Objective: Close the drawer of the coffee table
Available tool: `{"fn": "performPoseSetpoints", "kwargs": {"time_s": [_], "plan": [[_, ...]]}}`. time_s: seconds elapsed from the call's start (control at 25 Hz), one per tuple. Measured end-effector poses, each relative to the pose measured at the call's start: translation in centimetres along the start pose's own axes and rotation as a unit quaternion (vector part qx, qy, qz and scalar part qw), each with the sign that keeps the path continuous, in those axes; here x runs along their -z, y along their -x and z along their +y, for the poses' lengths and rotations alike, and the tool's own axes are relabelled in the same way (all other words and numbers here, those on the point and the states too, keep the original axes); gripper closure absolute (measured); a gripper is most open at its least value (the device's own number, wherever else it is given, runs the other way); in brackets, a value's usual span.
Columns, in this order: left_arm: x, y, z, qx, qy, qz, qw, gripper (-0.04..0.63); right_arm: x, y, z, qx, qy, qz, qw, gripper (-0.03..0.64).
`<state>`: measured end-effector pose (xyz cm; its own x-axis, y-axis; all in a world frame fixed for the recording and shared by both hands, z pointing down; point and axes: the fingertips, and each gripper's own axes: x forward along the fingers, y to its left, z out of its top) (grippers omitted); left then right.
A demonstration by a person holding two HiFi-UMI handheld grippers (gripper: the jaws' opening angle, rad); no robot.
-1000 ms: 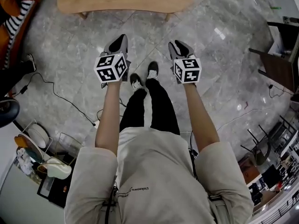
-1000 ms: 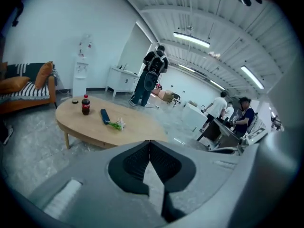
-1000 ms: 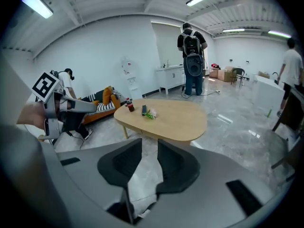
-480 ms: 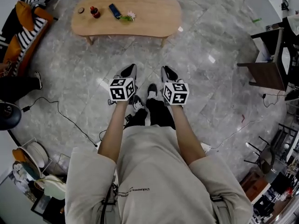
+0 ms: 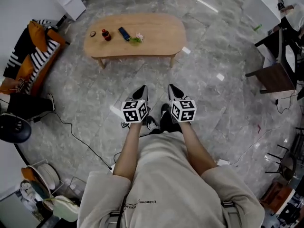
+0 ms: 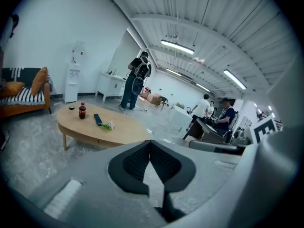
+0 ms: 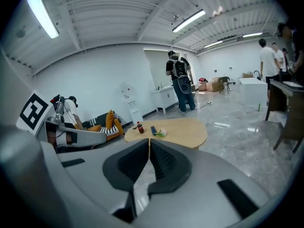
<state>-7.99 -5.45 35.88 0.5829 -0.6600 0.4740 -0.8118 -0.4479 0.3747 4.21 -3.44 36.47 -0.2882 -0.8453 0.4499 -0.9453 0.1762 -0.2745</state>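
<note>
The oval wooden coffee table stands on the marble floor well ahead of me, also seen in the left gripper view and the right gripper view. No drawer front shows on its side from here. On its top are a small red-capped bottle, a dark flat device and a little green sprig. My left gripper and right gripper hang side by side over my shoes, far from the table. The black pads meet at the tips on both, with nothing between them.
A sofa with orange and striped cushions sits at the left. A dark chair and desk stand at the right, a white counter behind them. Cables trail over the floor. A person with a backpack stands beyond the table.
The coffee table has dropped from the top edge into full view and lies farther from me. Both grippers have drawn closer together, lower and nearer my body in the head view.
</note>
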Motion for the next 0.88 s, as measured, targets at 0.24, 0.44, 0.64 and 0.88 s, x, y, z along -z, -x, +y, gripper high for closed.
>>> {"fn": "performPoseSetpoints", "kwargs": {"time_s": [0.24, 0.44, 0.64, 0.88], "plan": [[0.4, 1.3, 0.2, -0.004, -0.018, -0.009, 0.9998, 0.586, 2.4, 1.0, 1.6, 0.004, 0.014, -0.003, 1.0, 0.598], [0.9, 1.6, 1.3, -0.021, -0.012, -0.015, 0.9996, 0.586, 3.1, 0.7, 1.8, -0.007, 0.049, 0.015, 0.999, 0.599], [0.8, 2.3, 1.7, -0.029, -0.006, -0.018, 0.9994, 0.586, 4.0, 0.9, 2.4, -0.019, 0.06, 0.025, 0.998, 0.599], [-0.5, 2.6, 3.0, -0.043, -0.018, -0.028, 0.9985, 0.586, 3.1, -0.6, 3.4, -0.026, 0.073, 0.024, 0.997, 0.6]]}}
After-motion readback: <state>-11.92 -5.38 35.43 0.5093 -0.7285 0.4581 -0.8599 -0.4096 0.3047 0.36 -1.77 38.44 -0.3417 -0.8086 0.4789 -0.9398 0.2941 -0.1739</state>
